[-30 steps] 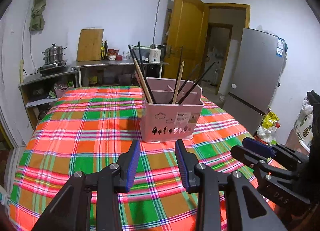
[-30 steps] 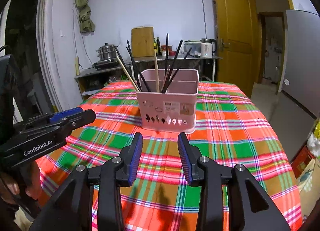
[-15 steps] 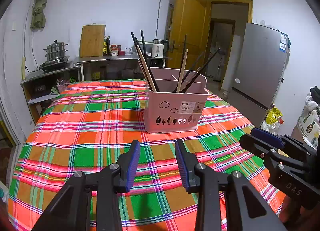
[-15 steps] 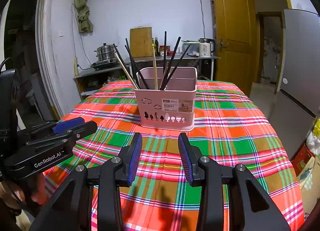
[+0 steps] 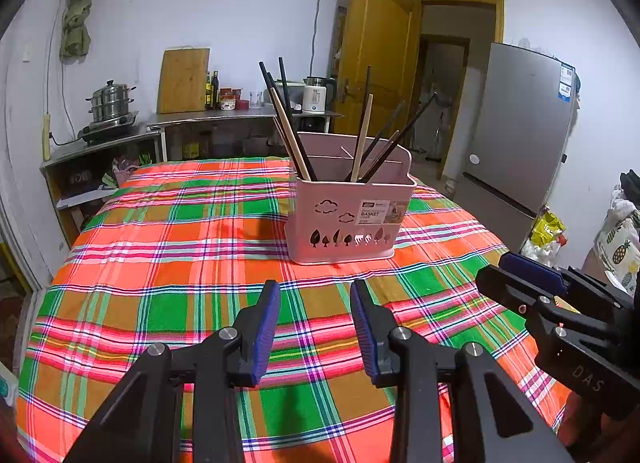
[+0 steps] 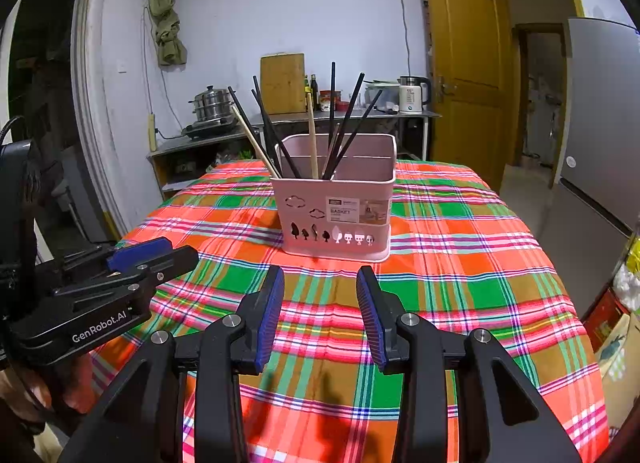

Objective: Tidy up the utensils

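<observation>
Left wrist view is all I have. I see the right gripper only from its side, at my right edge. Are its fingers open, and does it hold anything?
Observer: In the right wrist view the right gripper is open. Only the tablecloth shows between its fingers.
Operator: Does it touch the pink basket?
Observer: No. The pink basket stands straight ahead of it, apart, with a strip of cloth between them.
Operator: And where is my left gripper from there?
Observer: The left gripper is low at the left, near the cloth's edge, also short of the basket.
</observation>
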`<state>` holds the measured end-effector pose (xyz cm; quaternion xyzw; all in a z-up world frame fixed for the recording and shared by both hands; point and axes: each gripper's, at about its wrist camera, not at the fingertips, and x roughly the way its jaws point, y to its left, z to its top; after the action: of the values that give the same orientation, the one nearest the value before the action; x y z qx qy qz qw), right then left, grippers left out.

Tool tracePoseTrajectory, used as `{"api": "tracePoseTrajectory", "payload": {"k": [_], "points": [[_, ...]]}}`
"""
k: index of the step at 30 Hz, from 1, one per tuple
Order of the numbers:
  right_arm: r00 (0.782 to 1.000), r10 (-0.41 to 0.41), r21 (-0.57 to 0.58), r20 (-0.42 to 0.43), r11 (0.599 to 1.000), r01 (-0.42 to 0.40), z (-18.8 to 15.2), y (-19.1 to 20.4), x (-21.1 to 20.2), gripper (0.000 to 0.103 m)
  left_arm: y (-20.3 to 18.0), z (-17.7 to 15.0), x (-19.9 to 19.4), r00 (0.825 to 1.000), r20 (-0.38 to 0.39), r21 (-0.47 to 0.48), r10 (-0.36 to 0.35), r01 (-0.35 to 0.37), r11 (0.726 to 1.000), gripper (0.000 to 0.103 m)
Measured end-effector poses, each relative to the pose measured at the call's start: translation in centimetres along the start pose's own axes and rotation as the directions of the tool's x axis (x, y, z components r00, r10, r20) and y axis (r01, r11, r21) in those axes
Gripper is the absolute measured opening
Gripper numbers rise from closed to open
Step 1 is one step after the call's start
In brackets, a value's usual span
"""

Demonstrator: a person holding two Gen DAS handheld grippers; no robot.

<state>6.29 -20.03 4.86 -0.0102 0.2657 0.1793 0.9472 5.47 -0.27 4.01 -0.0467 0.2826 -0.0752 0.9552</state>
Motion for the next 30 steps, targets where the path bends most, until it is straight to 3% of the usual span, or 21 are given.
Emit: {"api": "tracePoseTrajectory", "payload": {"k": [30], "points": [[1.000,0.004,0.001,-0.005,1.000,-0.004,-0.12,0.46,0.02,0.039,0.03,-0.11,-0.08,1.000,-0.009,-0.001,-0.005,0.005,1.000,0.036]]}}
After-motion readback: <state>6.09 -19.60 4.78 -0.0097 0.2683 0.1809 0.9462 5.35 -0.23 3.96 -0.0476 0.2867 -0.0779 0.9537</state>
